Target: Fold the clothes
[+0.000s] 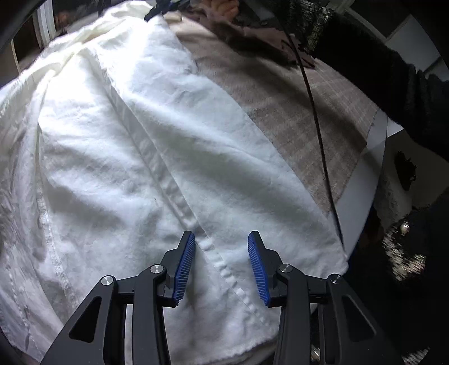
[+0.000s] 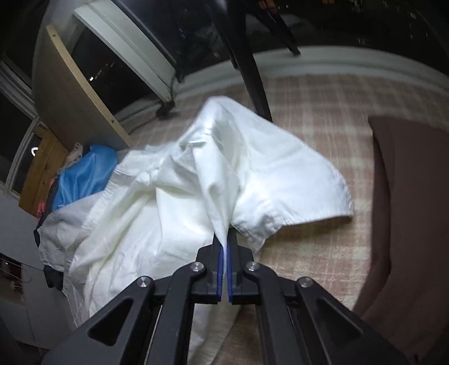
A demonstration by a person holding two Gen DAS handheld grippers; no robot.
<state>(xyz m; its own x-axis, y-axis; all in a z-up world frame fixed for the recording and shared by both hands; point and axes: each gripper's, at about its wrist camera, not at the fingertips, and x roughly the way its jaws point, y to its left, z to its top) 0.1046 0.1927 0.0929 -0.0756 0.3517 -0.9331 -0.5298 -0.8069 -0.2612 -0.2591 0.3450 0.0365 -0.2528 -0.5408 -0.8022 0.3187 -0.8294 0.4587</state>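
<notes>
A white shirt (image 1: 157, 146) lies spread over a pink checked cloth (image 1: 294, 112) on the table; its button placket runs down the middle. My left gripper (image 1: 221, 238) hovers open just above the shirt's near end, with the placket between its blue pads (image 1: 183, 266) and nothing held. In the right wrist view the same white shirt (image 2: 252, 168) is bunched and lifted, a short sleeve hanging out to the right. My right gripper (image 2: 225, 238) is shut on a fold of that shirt. The right gripper (image 1: 162, 8) also shows small at the shirt's far end.
A brown garment (image 2: 407, 210) lies on the checked cloth (image 2: 322, 106) at the right. A blue bag (image 2: 84, 174) sits beyond the table's left side beside a wooden board (image 2: 75, 92). A dark sleeve (image 1: 393, 70) and a thin black cable (image 1: 317, 126) cross the right of the left wrist view.
</notes>
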